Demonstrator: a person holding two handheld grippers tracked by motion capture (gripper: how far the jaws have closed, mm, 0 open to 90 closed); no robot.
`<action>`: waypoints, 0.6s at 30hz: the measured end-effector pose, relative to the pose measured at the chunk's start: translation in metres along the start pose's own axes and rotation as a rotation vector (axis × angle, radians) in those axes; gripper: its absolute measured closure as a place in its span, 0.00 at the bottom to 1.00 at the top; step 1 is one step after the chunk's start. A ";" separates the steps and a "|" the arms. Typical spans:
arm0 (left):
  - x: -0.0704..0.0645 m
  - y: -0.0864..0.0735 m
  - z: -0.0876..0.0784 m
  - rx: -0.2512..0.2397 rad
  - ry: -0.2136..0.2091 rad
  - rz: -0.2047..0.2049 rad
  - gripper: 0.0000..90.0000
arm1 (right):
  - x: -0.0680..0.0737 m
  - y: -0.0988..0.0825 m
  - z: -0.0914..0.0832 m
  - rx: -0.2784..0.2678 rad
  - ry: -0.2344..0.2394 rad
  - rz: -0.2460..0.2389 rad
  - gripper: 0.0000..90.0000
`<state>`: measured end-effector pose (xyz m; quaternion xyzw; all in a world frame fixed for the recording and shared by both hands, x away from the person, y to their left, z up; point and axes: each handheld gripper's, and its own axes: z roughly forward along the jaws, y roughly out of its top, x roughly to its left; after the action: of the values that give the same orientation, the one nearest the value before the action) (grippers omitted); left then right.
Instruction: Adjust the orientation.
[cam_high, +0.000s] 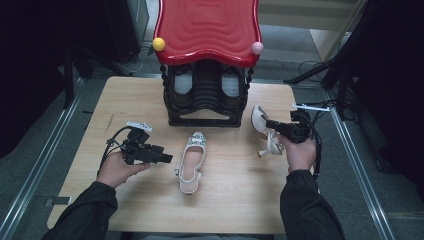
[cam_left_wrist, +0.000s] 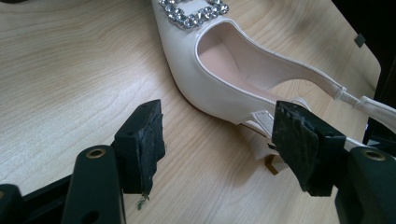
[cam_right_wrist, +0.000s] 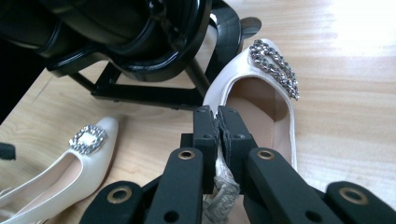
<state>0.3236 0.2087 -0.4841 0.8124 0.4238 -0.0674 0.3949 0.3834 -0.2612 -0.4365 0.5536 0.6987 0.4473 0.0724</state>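
Note:
Two white slingback heels with rhinestone buckles are on the wooden table (cam_high: 125, 100). One shoe (cam_high: 192, 161) (cam_left_wrist: 201, 79) lies flat at mid-table, toe pointing to the rack. My left gripper (cam_high: 167, 159) (cam_left_wrist: 219, 137) sits just left of it, open, its pads either side of the heel end without touching. The other shoe (cam_high: 260, 122) (cam_right_wrist: 261, 102) is at the right, tilted. My right gripper (cam_high: 274, 125) (cam_right_wrist: 218, 126) is shut on that shoe's side rim. Whether the shoe rests on the table I cannot tell.
A black shoe rack (cam_high: 205, 100) (cam_right_wrist: 140, 46) with a wavy red top (cam_high: 207, 27) stands at the back middle of the table, holding dark shoes. Metal rails and cables run along both sides of the table. Bare wood lies toward the front edge.

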 end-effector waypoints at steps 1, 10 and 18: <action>0.000 0.000 0.000 -0.002 0.001 -0.003 0.38 | 0.001 -0.002 -0.001 0.004 0.006 0.006 0.98; 0.001 0.004 0.004 0.011 -0.001 -0.005 0.38 | 0.011 -0.017 -0.009 0.020 0.019 0.002 0.98; 0.001 0.006 0.003 0.005 -0.008 -0.001 0.38 | 0.026 -0.025 -0.015 0.028 0.051 -0.016 0.98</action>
<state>0.3294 0.2049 -0.4828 0.8128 0.4226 -0.0719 0.3944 0.3468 -0.2466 -0.4352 0.5374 0.7109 0.4509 0.0501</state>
